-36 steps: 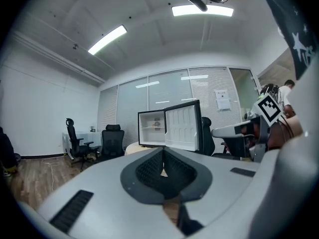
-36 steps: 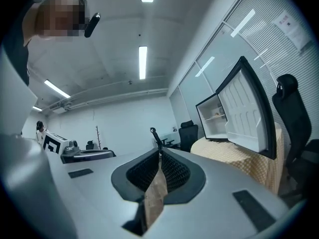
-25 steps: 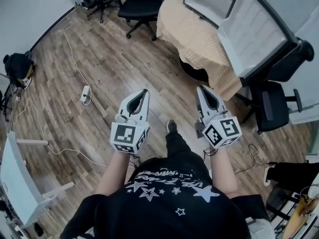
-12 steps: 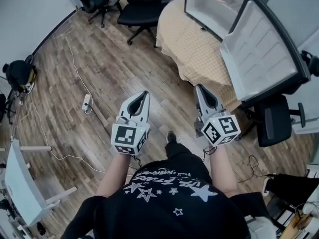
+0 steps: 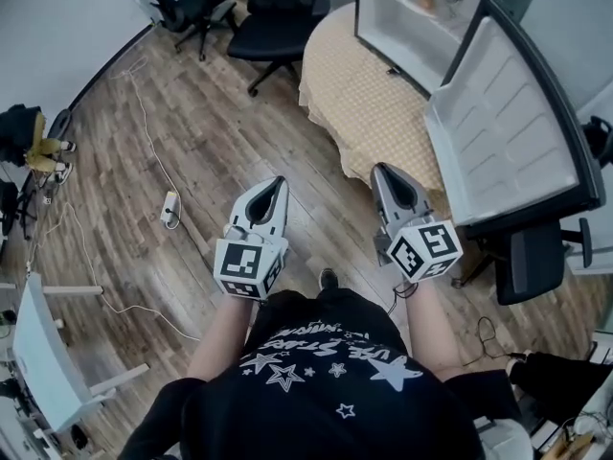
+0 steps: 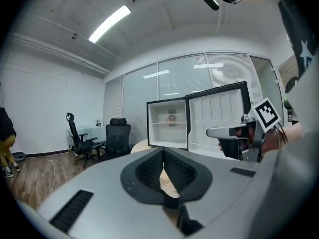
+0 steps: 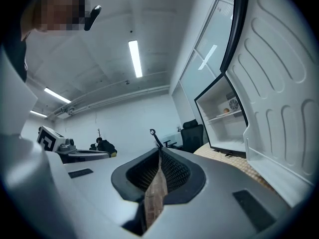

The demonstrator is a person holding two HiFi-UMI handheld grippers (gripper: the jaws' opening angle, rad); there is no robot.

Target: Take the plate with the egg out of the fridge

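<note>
The plate [image 7: 225, 112] with the egg is tiny and hard to make out. It sits on a shelf in the open fridge [image 5: 407, 27], far off on the table [image 5: 369, 94]. The head view cuts off the fridge's top. Both arms reach forward, side by side. The left gripper [image 5: 277, 180] and the right gripper [image 5: 381, 171] are closed and hold nothing. Only the right gripper view shows the door [image 7: 279, 83] up close.

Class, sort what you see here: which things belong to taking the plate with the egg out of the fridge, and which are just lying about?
Belong to the job:
- fridge
- its open door
- plate with the egg, on the fridge shelf
- left gripper
- right gripper

Just lying about:
- black office chair
- power strip on the floor
</note>
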